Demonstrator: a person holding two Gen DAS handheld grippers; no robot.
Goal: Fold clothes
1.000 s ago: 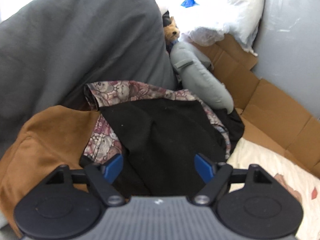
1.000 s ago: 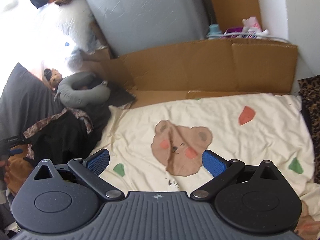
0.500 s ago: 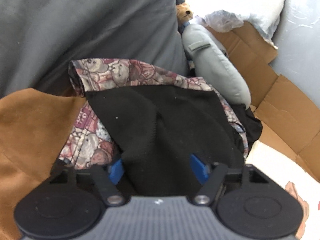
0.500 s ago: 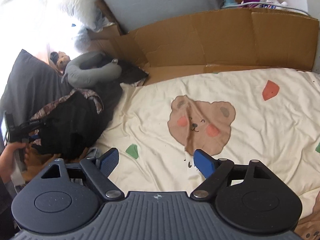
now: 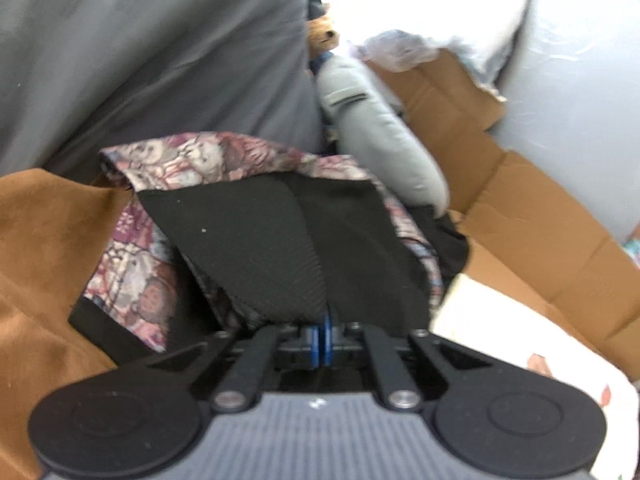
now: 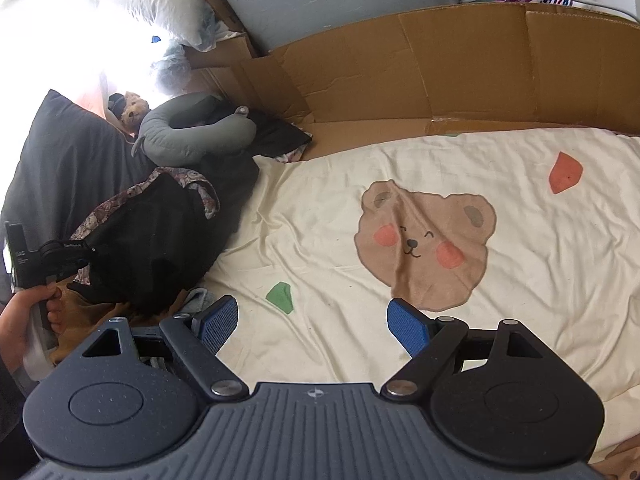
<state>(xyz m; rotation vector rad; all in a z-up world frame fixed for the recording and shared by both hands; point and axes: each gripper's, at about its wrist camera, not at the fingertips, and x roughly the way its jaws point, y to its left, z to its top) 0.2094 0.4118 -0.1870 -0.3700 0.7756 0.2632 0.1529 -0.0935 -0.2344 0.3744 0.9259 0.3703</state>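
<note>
A black garment [image 5: 280, 248] lies on top of a pile with a bear-patterned cloth [image 5: 132, 276] and a brown garment [image 5: 44, 256] under it. My left gripper [image 5: 323, 340] is shut on the near edge of the black garment, its blue pads pressed together. The right wrist view shows the same pile [image 6: 160, 232] at the left of the bed, with the left gripper [image 6: 86, 256] at it, held by a hand [image 6: 20, 320]. My right gripper [image 6: 312, 324] hovers open over the cream bedsheet [image 6: 520, 280], nothing between its fingers.
A grey neck pillow [image 6: 192, 132] and a small teddy [image 6: 134, 110] lie behind the pile. A large dark grey pillow [image 5: 140, 60] stands at the left. Cardboard sheets [image 6: 440, 64] line the far edge of the bed. The sheet bears a printed bear face [image 6: 424, 240].
My left gripper moved forward into the pile and shut on the black garment's edge. My right gripper shifted a little over the sheet and stays open.
</note>
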